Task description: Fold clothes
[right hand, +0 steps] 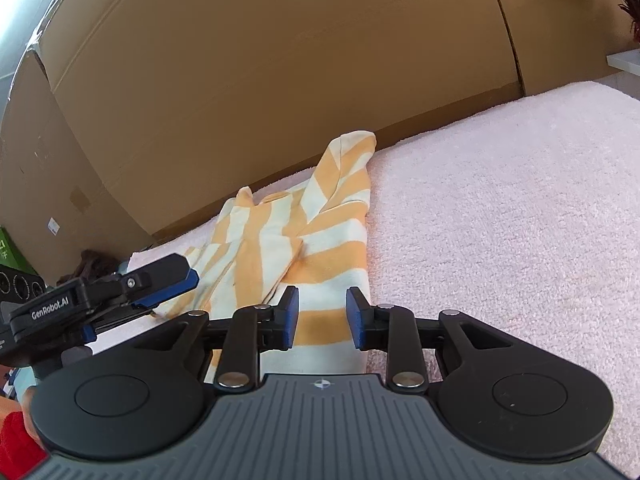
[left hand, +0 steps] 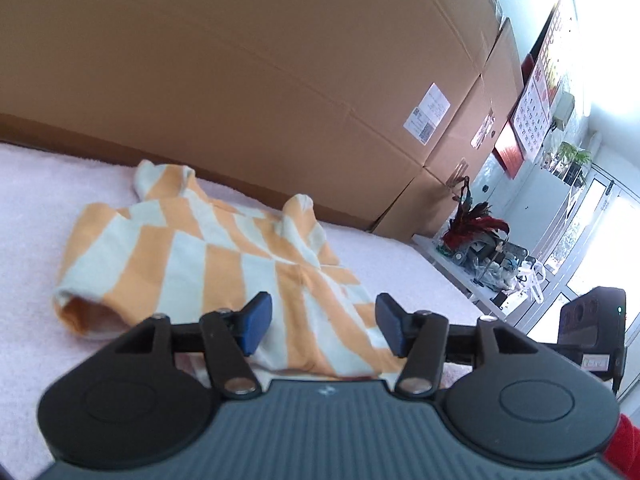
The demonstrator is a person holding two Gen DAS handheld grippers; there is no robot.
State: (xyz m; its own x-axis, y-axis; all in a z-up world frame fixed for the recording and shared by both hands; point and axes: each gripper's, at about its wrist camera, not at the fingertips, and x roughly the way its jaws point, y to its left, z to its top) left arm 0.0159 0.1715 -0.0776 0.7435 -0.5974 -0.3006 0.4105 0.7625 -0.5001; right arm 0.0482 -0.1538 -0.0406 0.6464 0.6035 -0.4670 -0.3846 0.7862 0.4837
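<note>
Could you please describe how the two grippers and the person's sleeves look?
Both the left gripper and the right gripper have black linkage arms with silver rivets, blue pads, round black side discs and a ribbed grey body bearing a small round emblem. The left gripper's side reads "GenRobot.AI" in white. A red sleeve shows at the corner.

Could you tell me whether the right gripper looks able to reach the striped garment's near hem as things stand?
Probably yes: the right gripper sits open right above the striped garment, nothing between them.

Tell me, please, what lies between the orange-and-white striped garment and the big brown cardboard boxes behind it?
Only a bare strip of pink terry towel separates the striped garment from the cardboard boxes; both wrist views show it.
</note>
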